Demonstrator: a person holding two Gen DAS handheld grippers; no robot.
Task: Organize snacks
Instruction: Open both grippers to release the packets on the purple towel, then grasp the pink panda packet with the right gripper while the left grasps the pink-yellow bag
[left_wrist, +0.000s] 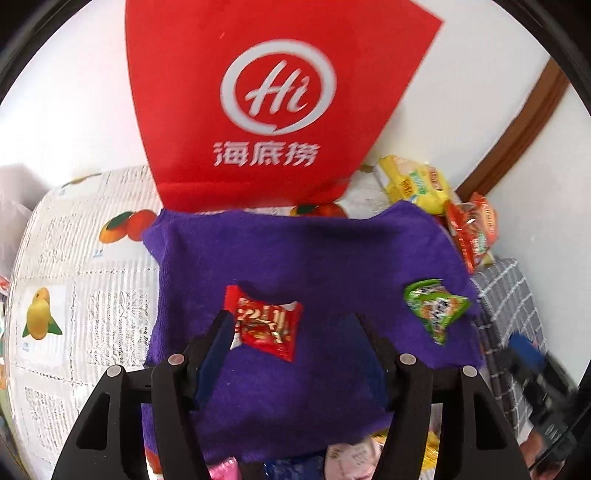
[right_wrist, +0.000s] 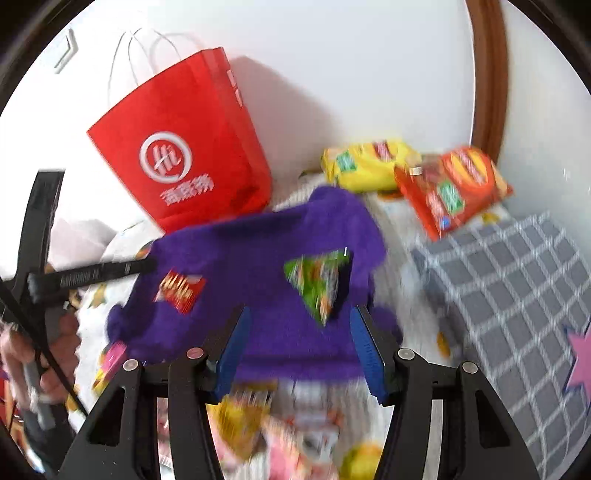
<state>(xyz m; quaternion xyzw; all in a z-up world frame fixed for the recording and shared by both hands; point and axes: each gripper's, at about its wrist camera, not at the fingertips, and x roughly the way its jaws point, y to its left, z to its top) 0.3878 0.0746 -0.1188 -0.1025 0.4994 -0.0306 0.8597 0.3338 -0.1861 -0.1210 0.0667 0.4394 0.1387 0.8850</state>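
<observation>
Jaws of the left gripper (left_wrist: 291, 317) stand apart and hold nothing; its left finger's tip overlaps the edge of the red snack packet (left_wrist: 267, 325) lying on the purple towel (left_wrist: 295, 251), though contact cannot be told. The right gripper (right_wrist: 299, 314) is likewise released and empty above the green triangular packet (right_wrist: 319, 282), which lies toward the towel's right edge. Beyond the towel's far edge stands a red paper bag (left_wrist: 266, 99); yellow (right_wrist: 365, 164) and orange snack bags (right_wrist: 454, 184) lie near its far right corner.
</observation>
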